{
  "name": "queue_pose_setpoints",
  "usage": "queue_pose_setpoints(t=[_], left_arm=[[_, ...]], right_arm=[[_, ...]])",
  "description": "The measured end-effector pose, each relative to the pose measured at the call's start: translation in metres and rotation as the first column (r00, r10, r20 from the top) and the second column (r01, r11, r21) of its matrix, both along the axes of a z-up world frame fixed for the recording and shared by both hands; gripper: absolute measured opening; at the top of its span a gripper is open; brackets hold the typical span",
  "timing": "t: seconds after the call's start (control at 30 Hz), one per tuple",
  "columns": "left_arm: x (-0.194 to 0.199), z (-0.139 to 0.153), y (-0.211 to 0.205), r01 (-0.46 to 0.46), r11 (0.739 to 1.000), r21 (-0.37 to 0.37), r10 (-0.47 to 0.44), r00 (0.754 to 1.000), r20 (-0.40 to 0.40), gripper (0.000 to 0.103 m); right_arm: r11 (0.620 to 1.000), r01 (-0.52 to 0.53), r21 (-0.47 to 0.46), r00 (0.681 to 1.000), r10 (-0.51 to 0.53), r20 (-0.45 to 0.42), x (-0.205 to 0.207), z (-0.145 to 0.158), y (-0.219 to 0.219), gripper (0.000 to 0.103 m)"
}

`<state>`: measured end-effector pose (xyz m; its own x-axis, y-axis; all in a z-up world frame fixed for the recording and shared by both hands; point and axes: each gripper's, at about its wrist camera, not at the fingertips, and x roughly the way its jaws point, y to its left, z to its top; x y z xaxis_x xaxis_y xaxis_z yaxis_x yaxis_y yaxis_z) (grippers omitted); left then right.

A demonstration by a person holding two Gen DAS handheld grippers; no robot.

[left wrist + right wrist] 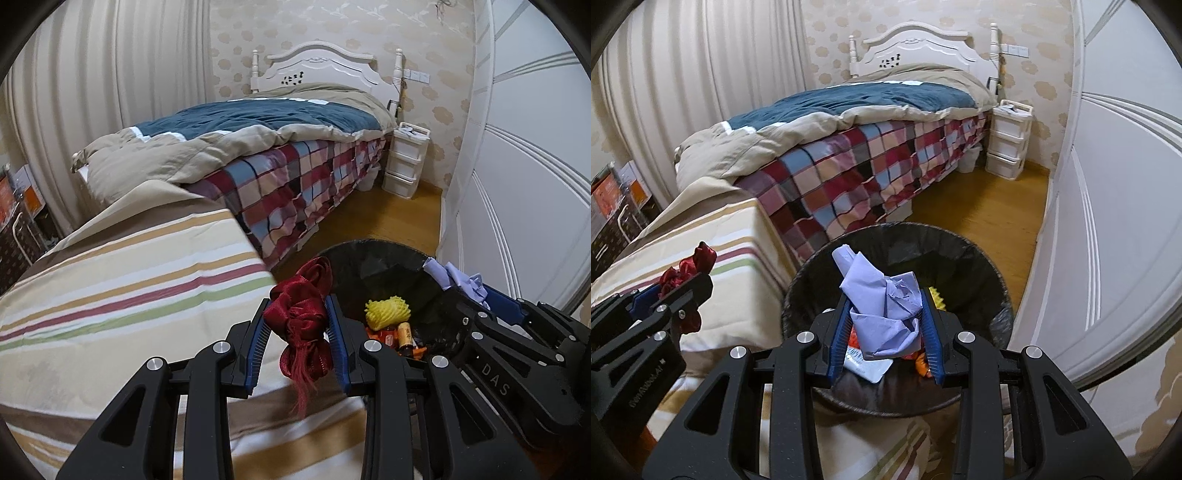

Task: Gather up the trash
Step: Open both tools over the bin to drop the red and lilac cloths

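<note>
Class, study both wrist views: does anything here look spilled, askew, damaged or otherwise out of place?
Nothing looks spilled or broken. The trash bin stands upright with its black liner in place and rubbish inside. The only untidy item is the beige duvet, rumpled across the bed. The red ribbon and crumpled purple paper are held in the grippers.

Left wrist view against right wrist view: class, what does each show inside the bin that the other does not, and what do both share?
Left wrist only: a small brown bottle beside the yellow foam net. Right wrist only: a white packet on the bin bottom. Both: the black-lined bin, the red ribbon in the left tool, and the crumpled lilac paper in the right tool.
</note>
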<state>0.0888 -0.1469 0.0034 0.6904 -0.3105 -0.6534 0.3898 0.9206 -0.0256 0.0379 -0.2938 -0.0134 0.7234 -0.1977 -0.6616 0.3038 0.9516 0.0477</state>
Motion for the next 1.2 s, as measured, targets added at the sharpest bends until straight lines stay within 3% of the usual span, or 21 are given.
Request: queue_pose_setpoints(t=[0.47,1.2], left_arm=[[0.02,-0.008,-0.035,0.018,0.999,0.03,-0.017,1.0,-0.016,0.032],[0.033,-0.023,-0.058,0.019,0.998,0.066,-0.016,0.999,-0.047,0.032]], right_arm=[[0.999,0.052,0.006,0.999,-0.052,-0.014,0.018,-0.009,-0.031,0.034],[0.996,0.085,0.026,0.995,-0.084,-0.046,0.036,-0.025,-0.05,0.035]])
